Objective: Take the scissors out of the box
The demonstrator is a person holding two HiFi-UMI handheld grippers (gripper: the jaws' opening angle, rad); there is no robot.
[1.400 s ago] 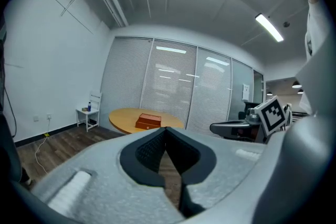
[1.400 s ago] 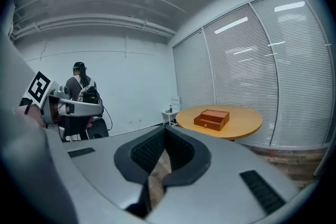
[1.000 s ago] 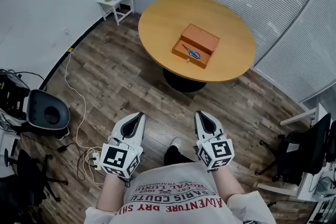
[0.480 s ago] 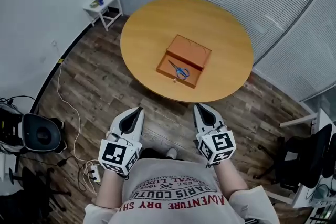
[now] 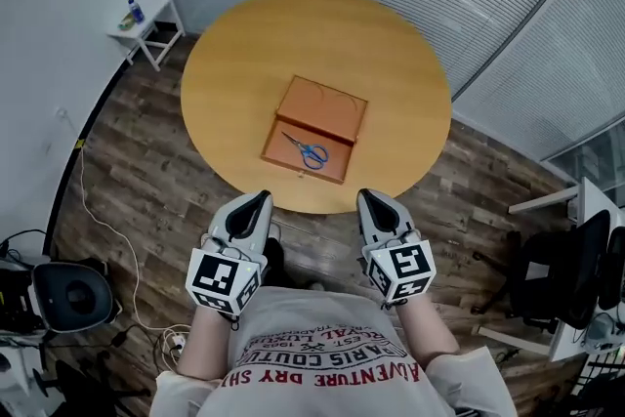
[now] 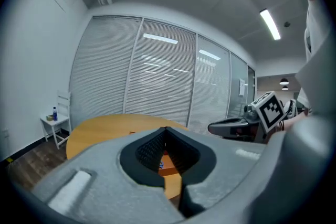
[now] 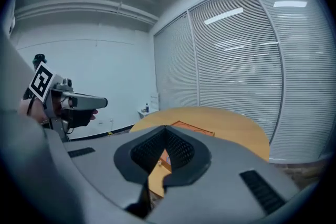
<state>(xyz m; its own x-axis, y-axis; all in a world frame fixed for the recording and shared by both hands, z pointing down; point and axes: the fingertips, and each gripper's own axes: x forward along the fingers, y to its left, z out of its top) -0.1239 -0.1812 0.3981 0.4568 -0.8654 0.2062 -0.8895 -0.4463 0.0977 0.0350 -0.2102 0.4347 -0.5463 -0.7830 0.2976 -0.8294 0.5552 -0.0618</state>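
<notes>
An open wooden box [image 5: 327, 107] lies on the round wooden table [image 5: 391, 54], its lid folded back. Blue-handled scissors [image 5: 308, 150] lie inside the near half. Both grippers are held side by side just short of the table's near edge, apart from the box. My left gripper [image 5: 259, 199] is shut with nothing in it, its tips meeting [image 6: 166, 128]. My right gripper [image 5: 370, 197] is also shut and empty [image 7: 166, 127]. In the right gripper view the box [image 7: 191, 128] shows beyond the jaws.
A white side table with a bottle [image 5: 145, 13] stands at the far left by the wall. A black office chair [image 5: 70, 294] and a floor cable [image 5: 82, 179] are at the left, another chair [image 5: 576, 269] at the right. Blinds line the walls behind the table.
The person has walked up to the table, so the table and box now sit nearer and lower in the head view. Both grippers came forward with them, still shut.
</notes>
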